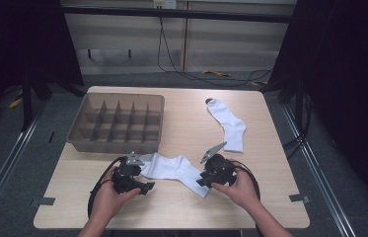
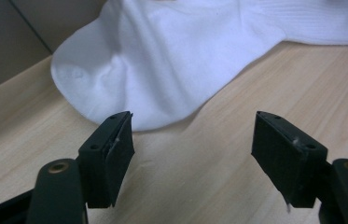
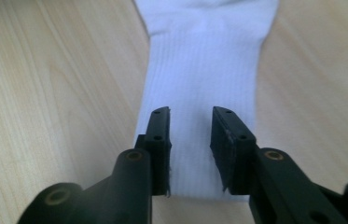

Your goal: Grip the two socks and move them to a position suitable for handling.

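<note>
soft sock, two ends, plenty of table

at the left, the left gripper sits low on the table with its jaws spread wide and nothing between them; in the left gripper view the rounded toe end of the near sock lies just ahead of the tips, not touched. the sock looks light, limp and a little grippy, so it should bunch and drape rather than slide; a pinch on the toe fold would likely hold well.

behind that gripper, the compartment tray stands close to the sock, its near wall an edge to keep clear of when lifting.

in the middle, the near sock lies flat across the front of the table, between the two hands.

at the right, the right gripper has its jaws narrow, standing over the ribbed cuff, apparently not yet pinching it. the cuff's doubled rib is the firmer place to grip.

further right and back, a second sock lies well apart, with open table around it.
</note>
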{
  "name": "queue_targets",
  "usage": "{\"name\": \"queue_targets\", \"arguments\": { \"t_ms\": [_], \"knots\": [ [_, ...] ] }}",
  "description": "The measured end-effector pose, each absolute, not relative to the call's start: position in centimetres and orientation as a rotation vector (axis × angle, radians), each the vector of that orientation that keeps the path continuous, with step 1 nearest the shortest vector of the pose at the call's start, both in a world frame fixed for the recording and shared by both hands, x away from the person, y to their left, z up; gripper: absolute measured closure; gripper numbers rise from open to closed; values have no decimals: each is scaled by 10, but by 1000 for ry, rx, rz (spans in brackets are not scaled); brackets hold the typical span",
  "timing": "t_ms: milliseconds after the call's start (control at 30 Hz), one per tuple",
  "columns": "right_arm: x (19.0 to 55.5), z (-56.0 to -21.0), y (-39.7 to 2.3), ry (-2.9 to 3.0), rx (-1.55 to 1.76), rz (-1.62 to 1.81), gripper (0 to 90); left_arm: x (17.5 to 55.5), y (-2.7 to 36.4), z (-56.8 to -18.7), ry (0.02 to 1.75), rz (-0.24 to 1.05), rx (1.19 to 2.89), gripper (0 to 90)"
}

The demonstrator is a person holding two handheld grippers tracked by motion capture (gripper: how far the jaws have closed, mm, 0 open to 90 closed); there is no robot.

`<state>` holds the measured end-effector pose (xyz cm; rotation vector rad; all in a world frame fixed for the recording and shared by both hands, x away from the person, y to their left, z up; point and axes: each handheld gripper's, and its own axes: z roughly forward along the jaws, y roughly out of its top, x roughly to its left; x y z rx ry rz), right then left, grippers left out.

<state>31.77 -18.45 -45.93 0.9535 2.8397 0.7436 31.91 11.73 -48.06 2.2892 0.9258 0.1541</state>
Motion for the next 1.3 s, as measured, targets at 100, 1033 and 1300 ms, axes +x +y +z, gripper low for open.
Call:
{"name": "queue_targets", "arguments": {
  "t_ms": [100, 1033, 1300],
  "knots": [
    [315, -466, -183, 2854, 940, 723, 708, 320, 118, -480, 932, 149, 2274, 300],
    [363, -457, -157, 2716, 1000, 849, 702, 316, 119, -480, 936, 138, 2275, 289],
    [359, -481, -140, 2755, 895, 796, 719, 315, 123, -479, 948, 158, 2274, 282]
  ]
}}
